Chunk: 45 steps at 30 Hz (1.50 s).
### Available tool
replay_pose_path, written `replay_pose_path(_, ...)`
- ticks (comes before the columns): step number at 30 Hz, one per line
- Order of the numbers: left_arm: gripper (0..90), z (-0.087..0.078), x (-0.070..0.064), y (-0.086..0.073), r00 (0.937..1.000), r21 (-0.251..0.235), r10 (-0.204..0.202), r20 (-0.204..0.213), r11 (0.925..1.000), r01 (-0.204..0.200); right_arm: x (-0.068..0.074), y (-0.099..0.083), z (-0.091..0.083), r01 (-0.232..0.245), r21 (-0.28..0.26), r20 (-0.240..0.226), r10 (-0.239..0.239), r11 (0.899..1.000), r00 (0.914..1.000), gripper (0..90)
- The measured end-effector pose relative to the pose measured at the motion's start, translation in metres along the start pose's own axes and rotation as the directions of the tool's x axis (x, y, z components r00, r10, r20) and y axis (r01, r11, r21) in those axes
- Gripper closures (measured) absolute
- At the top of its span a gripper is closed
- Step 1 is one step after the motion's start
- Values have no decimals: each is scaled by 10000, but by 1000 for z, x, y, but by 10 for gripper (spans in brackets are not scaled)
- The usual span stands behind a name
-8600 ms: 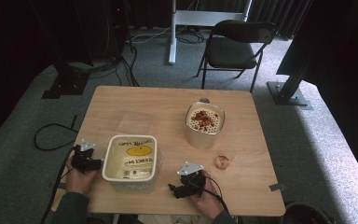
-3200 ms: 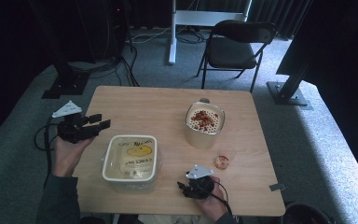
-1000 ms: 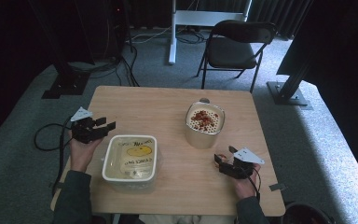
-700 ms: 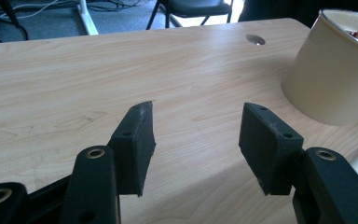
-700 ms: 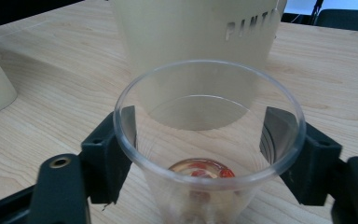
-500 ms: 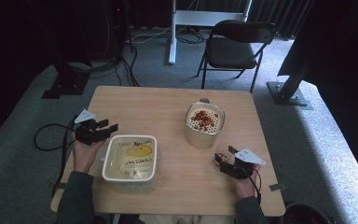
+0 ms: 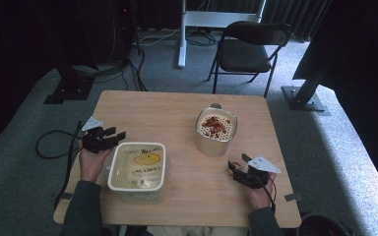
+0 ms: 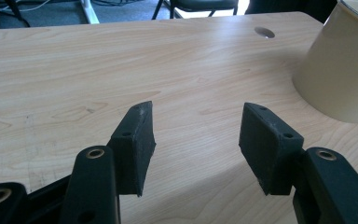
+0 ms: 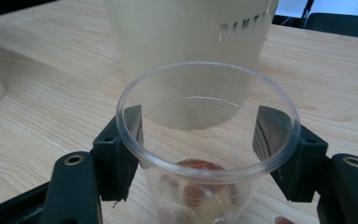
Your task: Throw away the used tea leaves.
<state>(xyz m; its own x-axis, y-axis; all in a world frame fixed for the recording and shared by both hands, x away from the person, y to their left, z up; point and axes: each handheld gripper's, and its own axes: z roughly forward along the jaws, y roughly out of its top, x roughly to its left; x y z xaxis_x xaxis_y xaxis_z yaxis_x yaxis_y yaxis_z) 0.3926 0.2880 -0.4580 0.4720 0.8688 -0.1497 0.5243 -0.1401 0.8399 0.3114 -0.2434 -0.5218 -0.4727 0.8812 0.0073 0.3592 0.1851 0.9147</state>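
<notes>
The right claw [image 9: 198,154] grips a small clear plastic cup [image 9: 207,140] holding reddish pieces, on the table [image 7: 177,105] just before the cream tub of cereal [image 7: 216,130]. The left claw [image 8: 196,140] gapes empty beside the lidded container [image 7: 138,167]. Likely next: lifting the cup level, to tip over the tub

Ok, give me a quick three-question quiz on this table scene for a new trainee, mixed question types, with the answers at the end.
1. True or false: the right gripper has its jaws on either side of a clear plastic cup.
2. What is between the jaws of the left gripper? A) a lid B) nothing C) a spoon
3. In the high view, which container lies nearest the left gripper: the rectangular tub or the round tub with red pieces on top?

Key
1. True; the cup has something reddish at its bottom.
2. B; only bare table shows between them.
3. The rectangular tub.
</notes>
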Motion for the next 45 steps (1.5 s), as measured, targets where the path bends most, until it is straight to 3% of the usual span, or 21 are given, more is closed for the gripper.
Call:
replay_pose_path(7,453,4,3,-6,9995,175,-99,-297,9998,104,-1,16,-1,331,132,259,-334,9994,9991,333)
replay_pose_path(20,453,1,7,-10,9966,97,-287,-775,9995,296,-25,56,4,115,-271,848,-92,9996,9964,331)
replay_pose_path(25,454,-1,13,-16,9953,-6,-575,-781,9983,577,-37,72,7,139,-423,1061,-93,9990,9943,331)
replay_pose_path(34,454,-3,17,-19,9942,17,-651,-853,9979,655,-56,98,15,63,-471,1279,-2,9989,9918,331)
replay_pose_path(45,454,4,15,-25,9940,181,-654,-881,9976,672,-64,129,31,233,-552,1428,-152,9982,9896,331)
